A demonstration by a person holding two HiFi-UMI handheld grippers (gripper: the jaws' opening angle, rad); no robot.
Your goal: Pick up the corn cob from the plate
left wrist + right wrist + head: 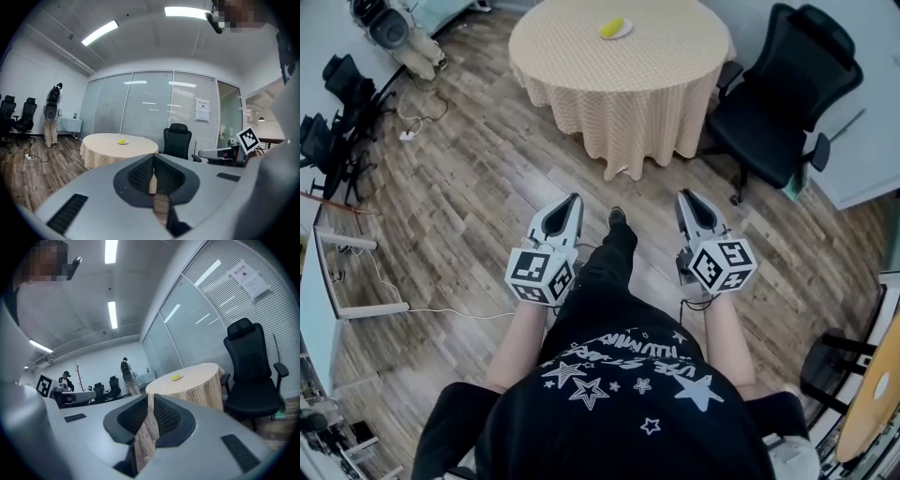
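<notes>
The left gripper (574, 201) is held low in front of the person, over the wooden floor (459, 206), with its jaws together and nothing between them; its own view shows only a thin slit where the pads meet. Ahead of it and slightly to the right stands the round bench (581, 66) under a checked cloth. The corn cob (611, 27) lies on a small plate (629, 32) near the bench's far side. It looks like a short, stiff, fairly light piece with a rounded, bumpy surface, so it will probably roll or slip out of a loose or off-centre grip. The safest hold is likely across its middle, with the jaws square to its length, without dragging the light plate along. The right gripper (685, 198) is level with the left one, and its jaws are also brought together on nothing. To its right a black office chair (787, 94) stands just beside the bench. The cob is well apart from both sets of jaws, and both gripper views show it small and distant: slightly left of the jaw line for the left gripper (122, 141), slightly right of it for the right gripper (176, 377). The jaws will have to open before either can take the cob.
</notes>
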